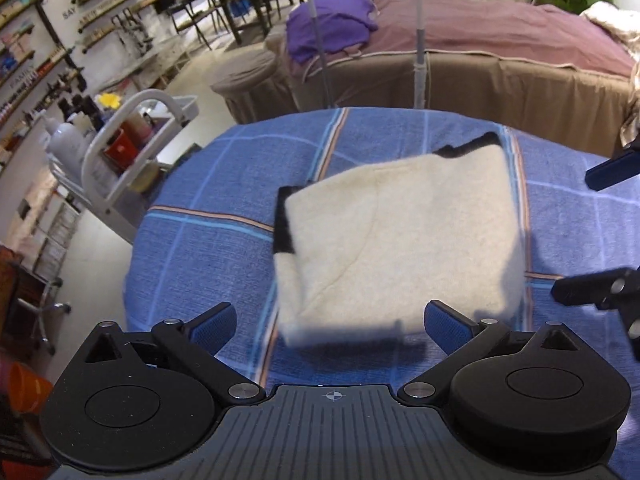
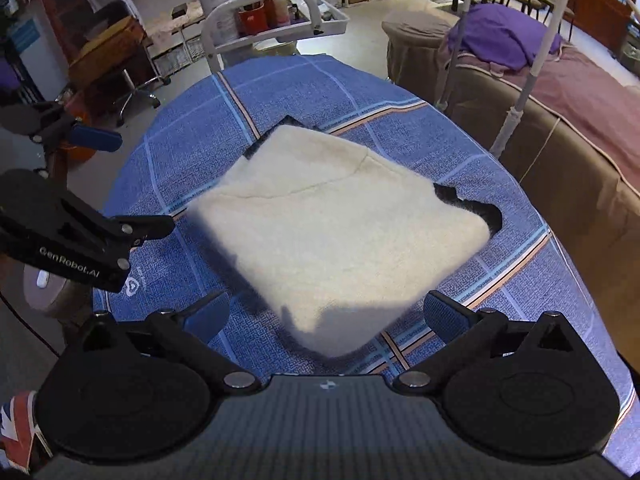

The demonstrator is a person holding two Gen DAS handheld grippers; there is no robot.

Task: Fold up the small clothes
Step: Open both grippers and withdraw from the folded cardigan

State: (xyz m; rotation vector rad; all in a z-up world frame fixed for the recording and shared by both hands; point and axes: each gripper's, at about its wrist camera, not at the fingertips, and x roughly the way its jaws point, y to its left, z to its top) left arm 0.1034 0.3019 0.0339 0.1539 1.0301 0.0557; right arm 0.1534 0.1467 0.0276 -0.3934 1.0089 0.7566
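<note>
A cream fleece garment with black trim (image 1: 400,236) lies folded into a square on the blue checked table cover (image 1: 208,256). It also shows in the right wrist view (image 2: 340,232). My left gripper (image 1: 332,324) is open and empty, held just short of the garment's near edge. My right gripper (image 2: 328,316) is open and empty, over the garment's near corner. The right gripper's fingers (image 1: 612,168) show at the right edge of the left wrist view. The left gripper (image 2: 120,184) shows at the left of the right wrist view, also open.
A white trolley (image 1: 132,148) with bottles and a red cup stands left of the table. A bed with a mauve cover (image 1: 500,40) and a purple cloth (image 1: 328,28) lies beyond. A white pole (image 1: 420,40) rises behind the table. Round stools (image 1: 248,80) stand on the floor.
</note>
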